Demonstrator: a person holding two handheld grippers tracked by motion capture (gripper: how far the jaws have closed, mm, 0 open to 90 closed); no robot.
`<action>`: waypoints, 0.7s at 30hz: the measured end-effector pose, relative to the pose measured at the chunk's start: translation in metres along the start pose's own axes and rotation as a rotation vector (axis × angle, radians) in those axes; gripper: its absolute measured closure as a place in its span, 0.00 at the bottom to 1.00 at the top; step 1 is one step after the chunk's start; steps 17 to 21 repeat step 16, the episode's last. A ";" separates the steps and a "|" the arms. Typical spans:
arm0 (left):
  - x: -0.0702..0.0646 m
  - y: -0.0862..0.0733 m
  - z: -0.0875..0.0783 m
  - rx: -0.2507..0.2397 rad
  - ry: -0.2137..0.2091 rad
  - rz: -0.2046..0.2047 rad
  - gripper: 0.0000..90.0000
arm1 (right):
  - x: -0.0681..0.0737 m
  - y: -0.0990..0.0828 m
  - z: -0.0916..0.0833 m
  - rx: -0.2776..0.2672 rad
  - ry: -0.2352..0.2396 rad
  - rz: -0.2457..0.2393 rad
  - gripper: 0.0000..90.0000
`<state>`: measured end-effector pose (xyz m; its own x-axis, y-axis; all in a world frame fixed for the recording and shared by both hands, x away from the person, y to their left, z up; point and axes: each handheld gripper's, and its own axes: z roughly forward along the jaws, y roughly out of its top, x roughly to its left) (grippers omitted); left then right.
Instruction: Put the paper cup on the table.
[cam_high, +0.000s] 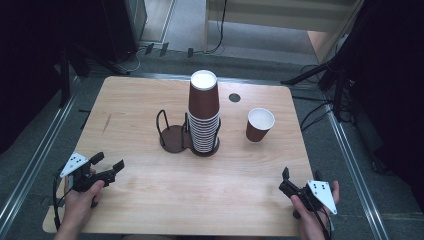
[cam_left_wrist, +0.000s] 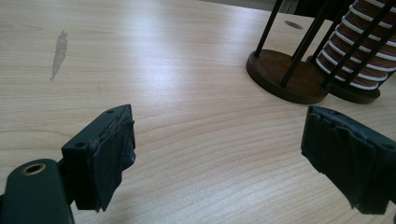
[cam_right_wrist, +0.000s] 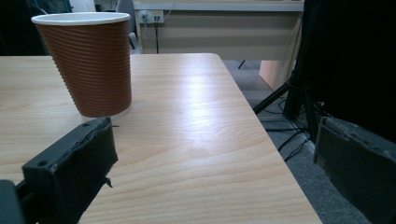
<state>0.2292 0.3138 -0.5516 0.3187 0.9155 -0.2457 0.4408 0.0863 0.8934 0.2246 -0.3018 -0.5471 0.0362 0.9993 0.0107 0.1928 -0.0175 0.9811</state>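
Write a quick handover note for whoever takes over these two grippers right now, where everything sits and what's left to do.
Left gripper: jaws open, holding nothing, low over the near-left of the table.
Right gripper: jaws open, holding nothing, near the right front edge, aimed toward the single cup.
Cup stack stands in the right ring of the holder; the left ring holds no cups.
The single cup stands upright, alone, to the right of the stack.
Done: nothing gripped yet.
Left, probably: pick up the single cup and add it to the stack or the holder.
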 end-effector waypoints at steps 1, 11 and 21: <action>0.000 0.000 0.000 0.000 -0.001 0.000 0.12 | -0.002 0.000 -0.001 0.000 -0.001 -0.004 0.00; 0.000 0.000 0.000 0.002 0.001 0.003 0.12 | -0.009 -0.002 -0.006 -0.021 0.008 0.016 0.00; 0.000 0.000 0.000 0.003 0.001 0.003 0.12 | -0.009 -0.002 -0.007 -0.025 0.006 0.022 0.00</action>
